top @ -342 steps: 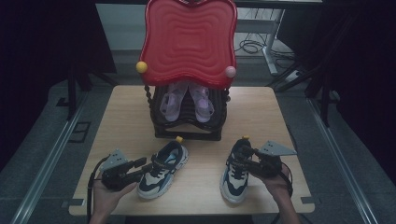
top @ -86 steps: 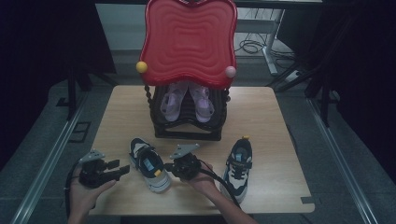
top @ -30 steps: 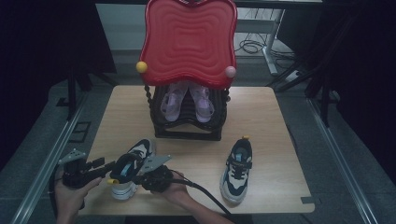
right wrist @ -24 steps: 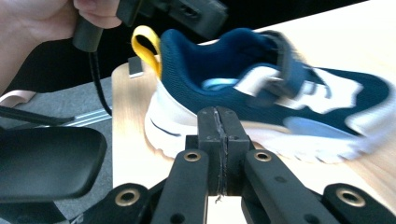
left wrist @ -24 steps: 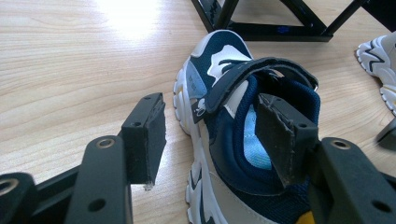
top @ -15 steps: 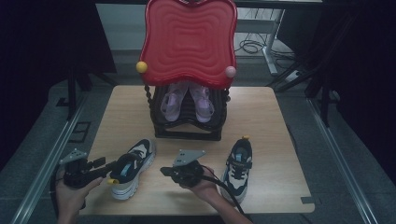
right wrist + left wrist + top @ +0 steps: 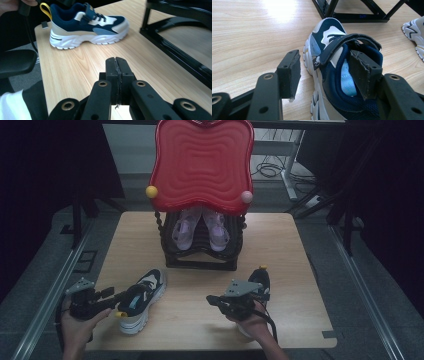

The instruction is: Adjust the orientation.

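At the near edge of the wooden table the person's left hand holds the left gripper, its jaws spread. One jaw reaches inside the collar of the navy-and-white sneaker, the other stands outside it over bare wood — the shoe's side wall lies between them, and in the left gripper view neither pad is seen pressing on it. There the sneaker shows its strap arched across the opening and a pale blue insole beneath.

Just to the right, also near the front edge, the right gripper points toward the left across the table, jaws pressed together with nothing between them. In the right gripper view the two black pads meet in a thin seam over the wood, and the sneaker stands well ahead, side-on, with a yellow heel loop.

Behind the right hand lies the second sneaker, partly hidden by that hand.

Farther back, mid-table, stands a black rack holding a pair of lilac shoes — above them rises a red wavy panel with a yellow ball and a pink ball at its lower corners.
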`<state>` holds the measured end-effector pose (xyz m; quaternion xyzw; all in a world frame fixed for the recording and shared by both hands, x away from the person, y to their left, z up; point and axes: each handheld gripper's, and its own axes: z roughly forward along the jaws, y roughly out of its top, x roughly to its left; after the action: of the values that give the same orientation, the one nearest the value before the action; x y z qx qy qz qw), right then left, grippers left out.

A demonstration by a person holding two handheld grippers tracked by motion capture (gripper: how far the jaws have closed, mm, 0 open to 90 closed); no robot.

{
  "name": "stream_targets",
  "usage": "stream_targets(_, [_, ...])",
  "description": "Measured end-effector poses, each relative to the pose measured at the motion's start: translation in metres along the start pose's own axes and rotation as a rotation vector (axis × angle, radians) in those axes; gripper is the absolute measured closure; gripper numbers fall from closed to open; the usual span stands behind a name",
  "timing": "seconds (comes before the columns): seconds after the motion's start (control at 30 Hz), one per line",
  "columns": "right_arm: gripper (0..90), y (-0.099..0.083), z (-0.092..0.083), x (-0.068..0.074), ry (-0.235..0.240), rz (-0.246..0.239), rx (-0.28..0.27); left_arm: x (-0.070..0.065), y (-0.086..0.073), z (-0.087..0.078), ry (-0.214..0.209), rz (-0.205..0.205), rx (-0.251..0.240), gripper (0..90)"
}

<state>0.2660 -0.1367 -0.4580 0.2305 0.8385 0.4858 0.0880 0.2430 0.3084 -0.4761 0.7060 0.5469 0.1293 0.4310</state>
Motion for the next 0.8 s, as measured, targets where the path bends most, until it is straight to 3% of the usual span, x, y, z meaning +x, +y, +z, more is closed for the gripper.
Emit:
stream_targets(0.37, [89.0,-0.016,-0.03,-0.014,-0.056,0.013,-0.001,0.007,0.0,-0.003,0.018,-0.007,-0.01,42.6])
stream_targets(0.8, [89.1,-0.027,-0.059,-0.027,-0.121,0.045,-0.027,0.004,0.001,-0.001,0.008,0.005,-0.009,42.5])
